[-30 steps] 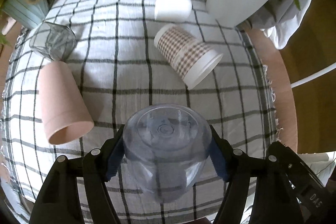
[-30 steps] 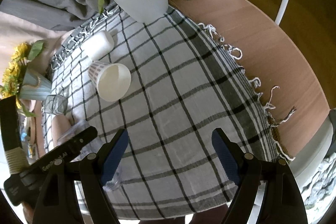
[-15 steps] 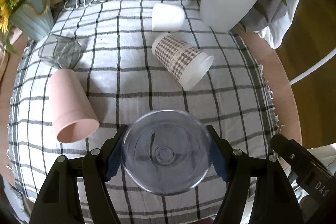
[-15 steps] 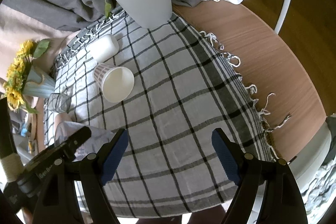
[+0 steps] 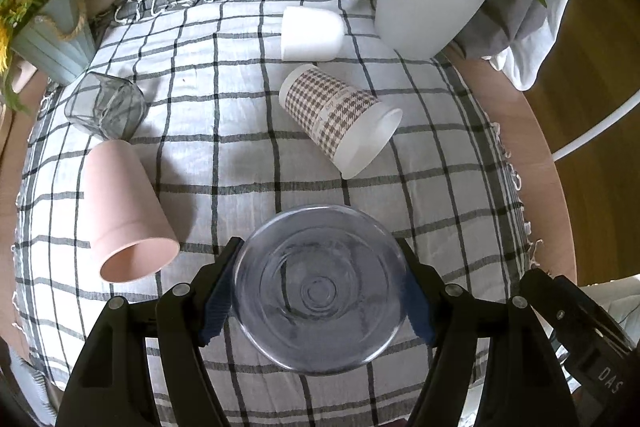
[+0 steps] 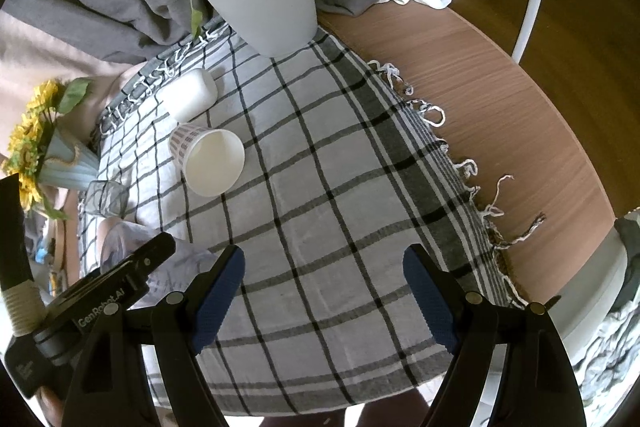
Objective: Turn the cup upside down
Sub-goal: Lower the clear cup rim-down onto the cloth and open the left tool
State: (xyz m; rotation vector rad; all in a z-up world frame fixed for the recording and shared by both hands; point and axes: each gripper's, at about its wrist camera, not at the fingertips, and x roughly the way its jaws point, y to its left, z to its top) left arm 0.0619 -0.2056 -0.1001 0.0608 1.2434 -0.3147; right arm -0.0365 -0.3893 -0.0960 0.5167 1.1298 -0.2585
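My left gripper (image 5: 318, 289) is shut on a clear bluish plastic cup (image 5: 320, 287), held above the checked cloth (image 5: 224, 107). I look straight into its round mouth and see its ringed bottom. The same cup shows faintly in the right wrist view (image 6: 120, 247), behind the left gripper's black body (image 6: 100, 291). My right gripper (image 6: 320, 291) is open and empty over the cloth's near right part (image 6: 320, 207).
On the cloth a pink cup (image 5: 124, 207), a houndstooth paper cup (image 5: 340, 115) and a white cup (image 5: 312, 33) lie on their sides. A grey glass (image 5: 106, 107) stands at left. A sunflower vase (image 5: 48, 39) and white plant pot (image 5: 424, 11) stand at the back.
The left gripper has turned the clear cup: a second ago I saw its base and side, now I look into its open mouth. The right gripper has barely moved.
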